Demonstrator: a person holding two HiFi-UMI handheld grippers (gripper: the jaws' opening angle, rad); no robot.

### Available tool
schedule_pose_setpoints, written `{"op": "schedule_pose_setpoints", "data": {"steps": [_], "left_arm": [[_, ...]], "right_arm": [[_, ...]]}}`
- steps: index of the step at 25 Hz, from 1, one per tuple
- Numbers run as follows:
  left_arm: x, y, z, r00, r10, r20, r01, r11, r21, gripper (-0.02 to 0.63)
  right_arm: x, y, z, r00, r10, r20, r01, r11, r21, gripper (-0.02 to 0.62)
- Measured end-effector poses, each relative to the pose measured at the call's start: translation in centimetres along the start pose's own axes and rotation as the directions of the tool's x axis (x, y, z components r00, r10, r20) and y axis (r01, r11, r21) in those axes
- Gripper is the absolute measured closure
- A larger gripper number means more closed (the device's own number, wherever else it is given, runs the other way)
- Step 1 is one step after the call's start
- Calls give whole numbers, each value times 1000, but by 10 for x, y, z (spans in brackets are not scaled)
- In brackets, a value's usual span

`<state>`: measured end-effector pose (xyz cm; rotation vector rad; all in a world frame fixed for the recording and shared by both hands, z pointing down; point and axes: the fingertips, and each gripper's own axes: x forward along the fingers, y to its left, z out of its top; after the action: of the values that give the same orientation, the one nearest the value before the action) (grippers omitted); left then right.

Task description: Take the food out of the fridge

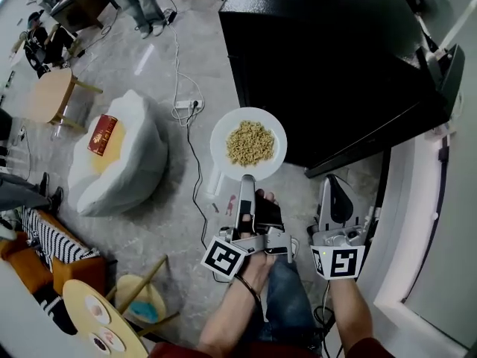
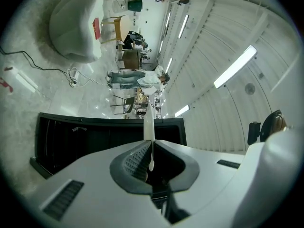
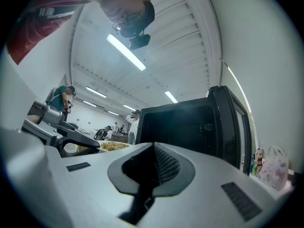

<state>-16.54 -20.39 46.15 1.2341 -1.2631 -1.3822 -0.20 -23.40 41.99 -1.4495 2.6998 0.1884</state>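
White and round, the plate [image 1: 218,149] lies flat in the head view, out in front of the black fridge [image 1: 320,58] and above the grey floor [image 1: 171,200]. It has no long axis. A heap of yellowish food [image 1: 250,142], possibly fried rice, fills its middle. The left gripper [image 1: 246,183] holds the near rim, so the plate reaches away from it towards the fridge. The right gripper [image 1: 333,185] hangs beside it, apart from the plate. A white beanbag [image 1: 127,174] bearing a red box [image 1: 103,134] sits on the floor to the left, near a power strip [image 1: 186,105].

In the left gripper view the plate [image 2: 148,125] shows edge-on as a thin white strip, and the fingers [image 2: 134,159] pinch its rim.

In the right gripper view the fingers [image 3: 166,165] are pressed together with nothing between them. The fridge [image 3: 185,122] stands open ahead with its door [image 3: 237,127] swung right. Strip lights line the ribbed ceiling.
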Motion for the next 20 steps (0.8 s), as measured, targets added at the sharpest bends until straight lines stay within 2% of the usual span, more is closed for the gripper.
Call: {"op": "schedule_pose_setpoints", "data": {"steps": [10, 20], "left_arm": [[-29, -82, 33, 998, -11, 54, 13, 1000, -26, 581], [-49, -139, 37, 998, 3, 69, 1, 999, -53, 581]], "right_arm": [[-1, 29, 85, 999, 31, 30, -30, 999, -18, 572], [-6, 45, 136, 997, 54, 51, -53, 998, -22, 572]]}}
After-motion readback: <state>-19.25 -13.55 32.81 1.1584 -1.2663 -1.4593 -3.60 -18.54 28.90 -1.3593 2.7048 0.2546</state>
